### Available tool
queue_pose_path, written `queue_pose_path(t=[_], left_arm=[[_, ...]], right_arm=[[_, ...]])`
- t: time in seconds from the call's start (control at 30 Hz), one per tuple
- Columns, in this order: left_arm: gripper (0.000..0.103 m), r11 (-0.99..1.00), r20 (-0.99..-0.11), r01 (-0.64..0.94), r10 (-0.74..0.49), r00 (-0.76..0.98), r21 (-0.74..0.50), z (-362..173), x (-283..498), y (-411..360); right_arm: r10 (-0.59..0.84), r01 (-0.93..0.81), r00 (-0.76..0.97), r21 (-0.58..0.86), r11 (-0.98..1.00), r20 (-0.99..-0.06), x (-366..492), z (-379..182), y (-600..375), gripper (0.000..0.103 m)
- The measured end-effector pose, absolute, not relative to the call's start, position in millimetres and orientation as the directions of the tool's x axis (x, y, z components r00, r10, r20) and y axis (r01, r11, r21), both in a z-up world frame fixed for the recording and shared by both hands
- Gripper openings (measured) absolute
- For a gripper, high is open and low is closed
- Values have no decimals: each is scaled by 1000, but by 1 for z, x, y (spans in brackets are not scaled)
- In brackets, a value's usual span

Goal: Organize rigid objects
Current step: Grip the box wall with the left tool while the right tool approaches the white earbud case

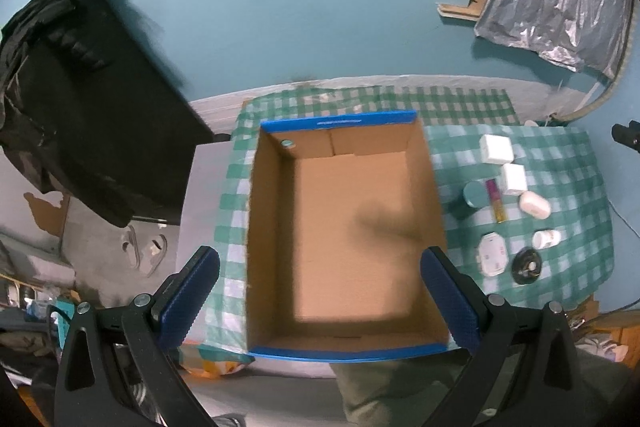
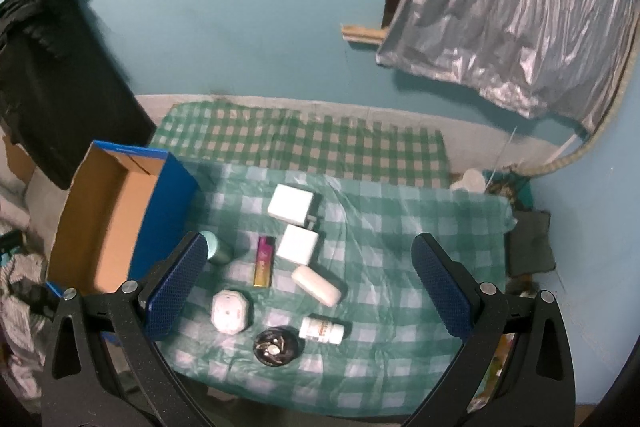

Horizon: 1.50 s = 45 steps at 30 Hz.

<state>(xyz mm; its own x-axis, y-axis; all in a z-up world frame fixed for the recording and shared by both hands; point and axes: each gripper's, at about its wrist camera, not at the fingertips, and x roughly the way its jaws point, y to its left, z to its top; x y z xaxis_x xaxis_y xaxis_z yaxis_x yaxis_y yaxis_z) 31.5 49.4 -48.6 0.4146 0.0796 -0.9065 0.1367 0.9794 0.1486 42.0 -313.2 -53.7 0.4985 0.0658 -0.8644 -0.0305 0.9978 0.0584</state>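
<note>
Box (image 2: 108,223), two white cubes (image 2: 291,203), one lighter (image 2: 263,261)

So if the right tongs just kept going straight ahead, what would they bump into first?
Probably the white soap-like bar, or the white charger block just beyond it: both lie between the open right tongs. Depth is hard to judge here.

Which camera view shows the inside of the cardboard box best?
The left wrist view. It looks straight down into the cardboard box, so the whole floor shows, with nothing lying on it. The right wrist view shows the same box at its left edge, at an angle, with part of the floor hidden.
</note>
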Motion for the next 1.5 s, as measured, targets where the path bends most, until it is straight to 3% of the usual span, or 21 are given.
queue_pose_path(t=[0.3, 0.77, 0.87, 1.0, 1.07, 1.23, 1.33, 1.4, 1.5], left_arm=[[101, 982, -925, 107, 107, 364, 155, -81, 38, 85], [101, 978, -960, 107, 149, 239, 178, -161, 51, 138], [91, 977, -966, 109, 161, 202, 185, -177, 54, 143], [88, 980, -974, 100, 155, 162, 173, -196, 57, 149], [81, 980, -977, 99, 159, 142, 174, -203, 56, 150], [79, 982, -981, 106, 145, 129, 159, -212, 54, 149], [66, 979, -982, 123, 151, 114, 165, -218, 56, 147], [60, 977, -982, 129, 156, 105, 169, -221, 56, 148], [46, 978, -984, 126, 158, 83, 167, -225, 56, 151]], right_arm=[[61, -39, 394, 50, 998, -917, 70, -117, -330, 101], [100, -247, 295, 25, 969, -950, 78, -208, -313, 99], [99, -290, 278, 15, 957, -955, 76, -223, -310, 97], [77, -328, 241, -6, 945, -968, 75, -245, -306, 89], [70, -347, 211, -8, 938, -975, 76, -258, -304, 85], [55, -381, 187, -21, 924, -981, 76, -273, -299, 79], [63, -391, 172, -10, 920, -983, 79, -280, -296, 67], [64, -400, 164, -7, 917, -984, 81, -283, -294, 50], [88, -406, 143, 22, 914, -986, 81, -289, -289, 36]])
